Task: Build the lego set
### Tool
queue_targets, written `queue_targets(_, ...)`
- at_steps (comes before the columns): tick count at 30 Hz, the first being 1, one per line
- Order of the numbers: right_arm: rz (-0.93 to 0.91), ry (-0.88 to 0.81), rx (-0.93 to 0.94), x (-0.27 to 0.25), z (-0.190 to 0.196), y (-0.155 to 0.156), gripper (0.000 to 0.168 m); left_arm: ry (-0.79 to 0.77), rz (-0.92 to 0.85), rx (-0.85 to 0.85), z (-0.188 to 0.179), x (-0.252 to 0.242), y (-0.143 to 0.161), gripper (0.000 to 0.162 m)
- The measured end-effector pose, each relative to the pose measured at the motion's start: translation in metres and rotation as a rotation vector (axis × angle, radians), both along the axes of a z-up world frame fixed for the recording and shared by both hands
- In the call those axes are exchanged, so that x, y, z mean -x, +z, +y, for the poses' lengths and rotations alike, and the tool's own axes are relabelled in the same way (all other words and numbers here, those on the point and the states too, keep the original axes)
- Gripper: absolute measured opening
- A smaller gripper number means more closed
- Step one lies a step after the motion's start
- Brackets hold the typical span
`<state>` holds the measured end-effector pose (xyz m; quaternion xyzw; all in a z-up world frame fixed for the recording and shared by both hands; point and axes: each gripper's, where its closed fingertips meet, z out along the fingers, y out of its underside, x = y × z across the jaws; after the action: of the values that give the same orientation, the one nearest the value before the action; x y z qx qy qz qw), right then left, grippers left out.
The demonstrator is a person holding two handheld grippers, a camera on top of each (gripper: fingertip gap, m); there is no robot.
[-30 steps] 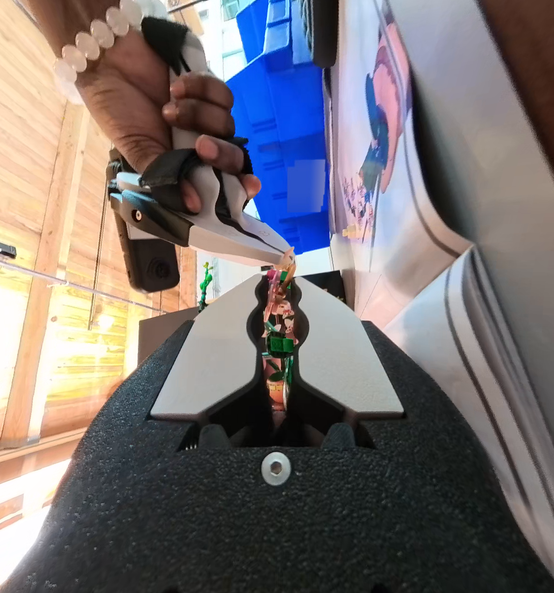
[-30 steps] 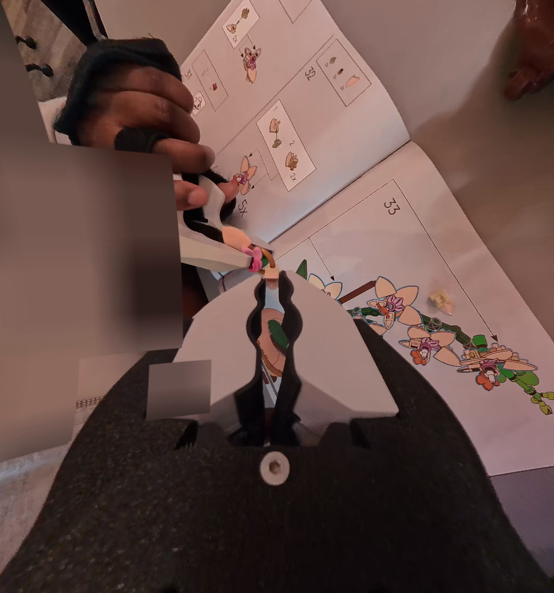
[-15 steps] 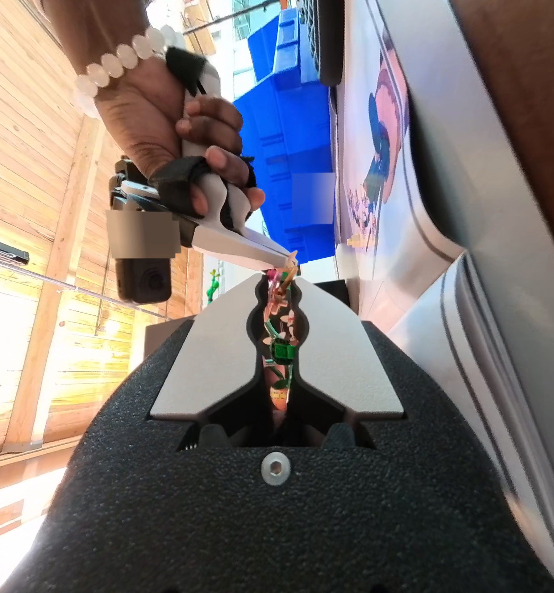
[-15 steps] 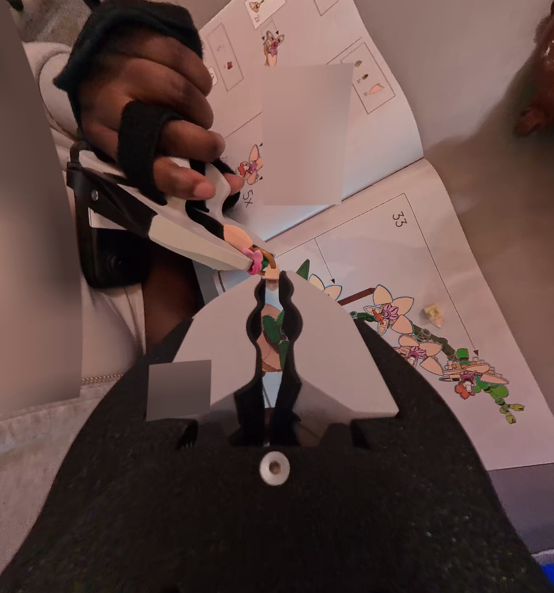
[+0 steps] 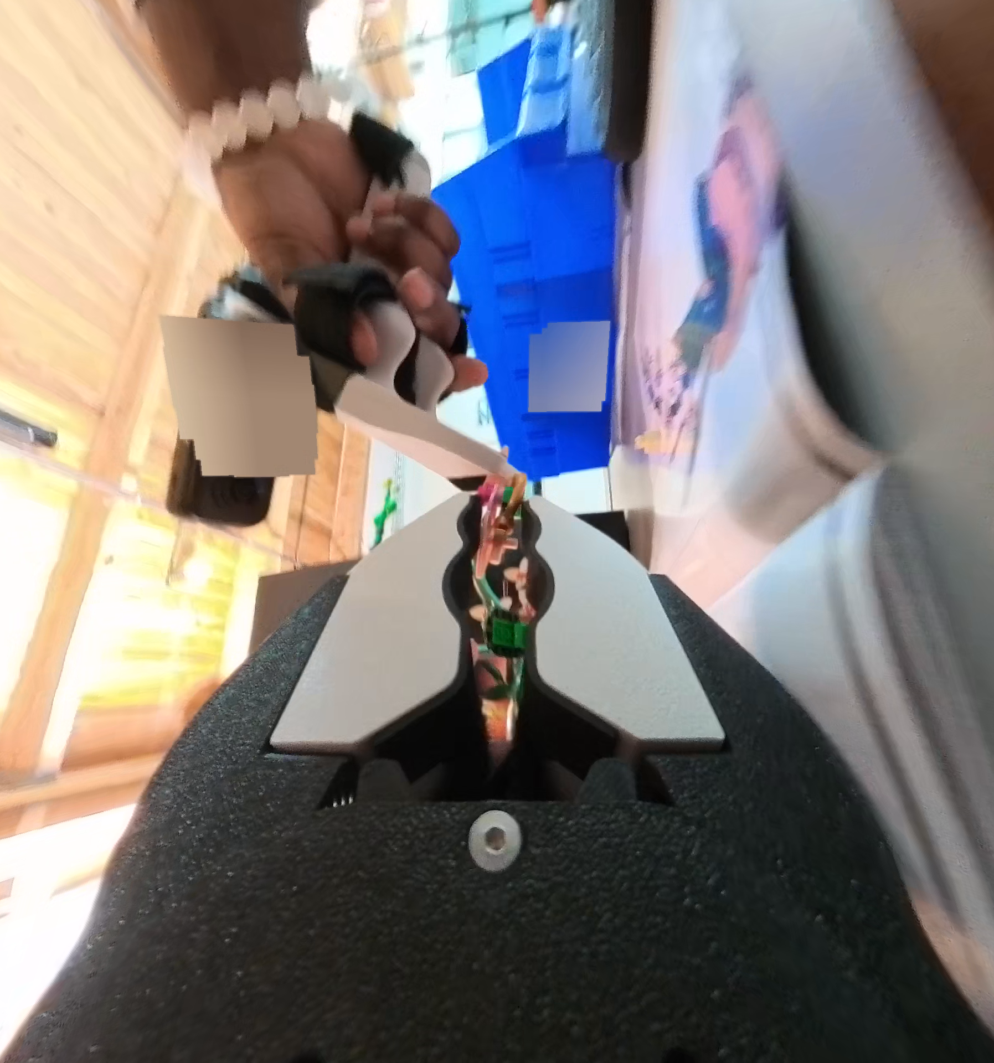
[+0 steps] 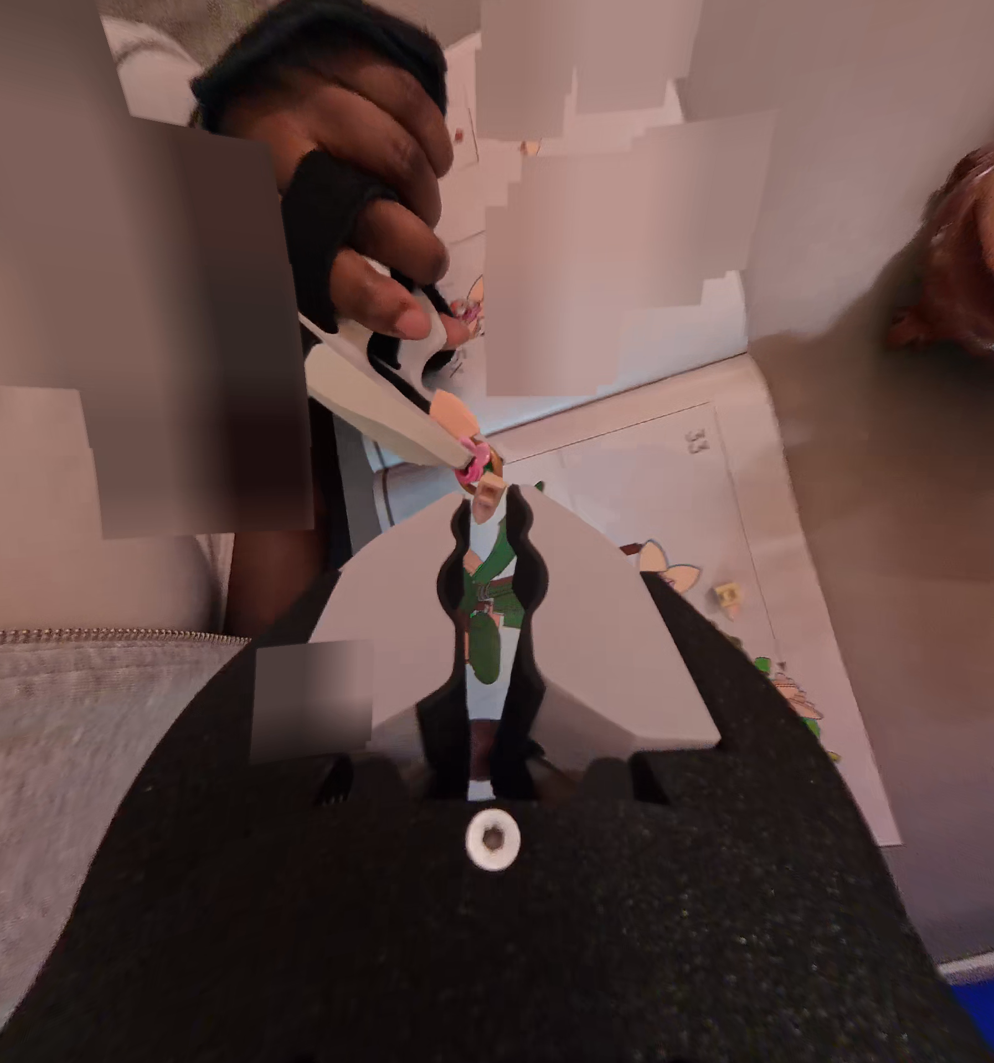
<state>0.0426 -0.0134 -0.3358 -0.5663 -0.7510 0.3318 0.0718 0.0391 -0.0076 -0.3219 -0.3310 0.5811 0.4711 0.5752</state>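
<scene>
Lego flower [image 6: 474,463] above booklet [image 6: 707,517], grey table [image 6: 914,575]

Unclear items, as I see them: instruction booklet [image 6: 707,517], upper pages beyond my right fingers masked; brown object [image 6: 966,276] far right of fingertips, cut by edge, blurred; blue bins [image 5: 540,276] beyond left fingers, smeared; small tan brick [image 6: 729,598], shape unreadable.
</scene>
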Motion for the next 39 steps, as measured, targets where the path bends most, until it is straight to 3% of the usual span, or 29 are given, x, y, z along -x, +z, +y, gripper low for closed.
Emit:
queue_targets(1, 0.038, -0.023, 0.001, 0.003, 0.005, 0.006, 0.017, 0.016, -0.028, 0.0, 0.003, 0.004, 0.002, 0.013)
queue_targets(5, 0.205, -0.167, 0.104, 0.012, 0.017, 0.032, 0.024, 0.069, -0.168, 0.024, 0.01, 0.021, 0.011, 0.013)
queue_targets(11, 0.374, -0.296, 0.152, 0.025, 0.015, 0.034, 0.023, -0.006, -0.51, 0.121, 0.012, 0.036, 0.03, 0.013)
queue_targets(21, 0.431, -0.324, 0.088, 0.027, 0.003, 0.03, 0.011, -0.06, -0.492, 0.138, 0.006, 0.023, 0.027, 0.013)
queue_targets(39, 0.442, -0.353, -0.146, 0.031, 0.013, 0.026, 0.01, 0.057, -0.458, 0.155, 0.008, 0.027, 0.018, 0.013)
